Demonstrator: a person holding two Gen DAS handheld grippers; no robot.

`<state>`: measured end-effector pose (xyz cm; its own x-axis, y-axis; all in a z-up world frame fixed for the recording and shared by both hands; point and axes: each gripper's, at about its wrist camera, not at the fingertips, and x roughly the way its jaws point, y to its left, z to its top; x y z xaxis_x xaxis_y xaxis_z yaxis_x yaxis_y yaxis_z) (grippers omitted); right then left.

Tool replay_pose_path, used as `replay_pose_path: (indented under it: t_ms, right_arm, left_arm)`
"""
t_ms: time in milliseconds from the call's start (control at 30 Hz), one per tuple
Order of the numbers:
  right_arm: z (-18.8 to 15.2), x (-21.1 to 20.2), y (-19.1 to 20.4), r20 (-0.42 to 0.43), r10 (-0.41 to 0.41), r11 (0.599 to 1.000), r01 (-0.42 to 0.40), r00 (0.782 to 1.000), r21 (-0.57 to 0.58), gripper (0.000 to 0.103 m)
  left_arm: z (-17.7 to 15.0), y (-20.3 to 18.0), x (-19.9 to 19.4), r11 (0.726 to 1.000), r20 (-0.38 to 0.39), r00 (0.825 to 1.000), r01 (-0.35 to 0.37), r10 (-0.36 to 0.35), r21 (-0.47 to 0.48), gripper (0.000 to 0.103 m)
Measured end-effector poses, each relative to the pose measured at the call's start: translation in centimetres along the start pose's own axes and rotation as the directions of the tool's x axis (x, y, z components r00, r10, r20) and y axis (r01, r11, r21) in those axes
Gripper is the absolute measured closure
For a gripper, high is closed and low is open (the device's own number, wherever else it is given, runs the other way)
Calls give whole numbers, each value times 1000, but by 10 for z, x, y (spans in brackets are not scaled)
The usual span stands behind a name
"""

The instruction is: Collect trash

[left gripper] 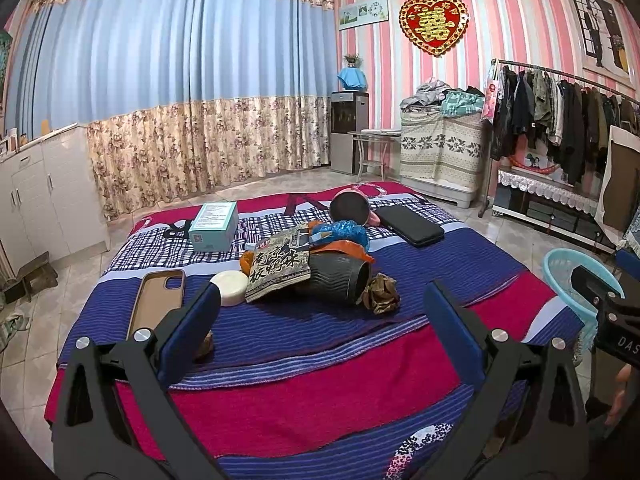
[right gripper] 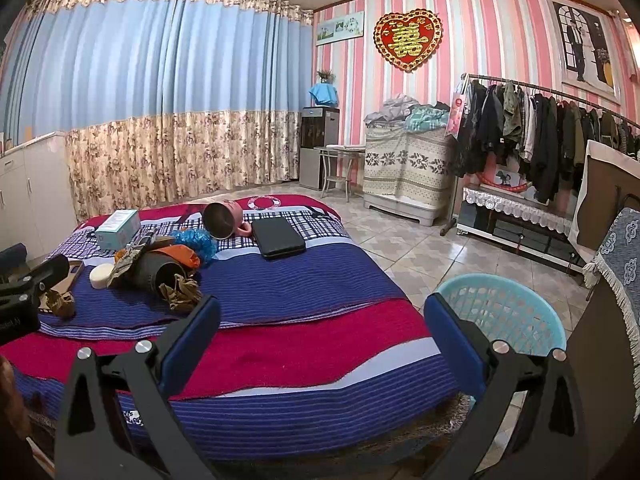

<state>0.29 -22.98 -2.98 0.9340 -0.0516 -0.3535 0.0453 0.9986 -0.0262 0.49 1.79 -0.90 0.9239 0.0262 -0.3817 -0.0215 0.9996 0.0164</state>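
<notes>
Left wrist view shows my left gripper (left gripper: pixel 322 316) wide and empty, the crumpled brown paper wad (left gripper: pixel 382 294) just ahead between the jaws, so I may nudge the black ribbed cylinder (left gripper: pixel 340 280) touching it; my right gripper (right gripper: pixel 322 316) is wide too.

Brown crumpled scrap (left gripper: pixel 203 345) half hidden behind left hand-held gripper (left gripper: pixel 322 320) finger

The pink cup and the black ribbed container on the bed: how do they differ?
The pink cup lies near the far end of the bed, with nothing on it; the black ribbed container lies nearer, half buried under wrappers, with a crumpled brown paper at its mouth. The cup is smooth and has a handle; the container is wavy-ribbed, with no handle showing. Both are tipped on their sides, with their openings showing.
</notes>
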Motion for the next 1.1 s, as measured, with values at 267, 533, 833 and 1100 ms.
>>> replay_pose_path:
  t_ms: [267,533,833,1100]
  right_arm:
    - [1,0,0,-1,1,1000,-1,1000,0,4]
    - [0,1,0,-2,0,1000,0,1000,1,4]
    - [0,2,0,-2,4,1000,-4,1000,-3,4]
    - [-11,13,-2,-13,23,1000,-23,1000,12,4]
  left_arm:
    - [-3,1,1,1000,-2,1000,-1,1,3,5]
    - [-3,2,1,1000,-1,1000,-1,1,2,5]
    - [-5,3,1,1000,-3,1000,-5,5,4,5]
    - [-15,6,7,1000,-16,1000,-9,9,12,5]
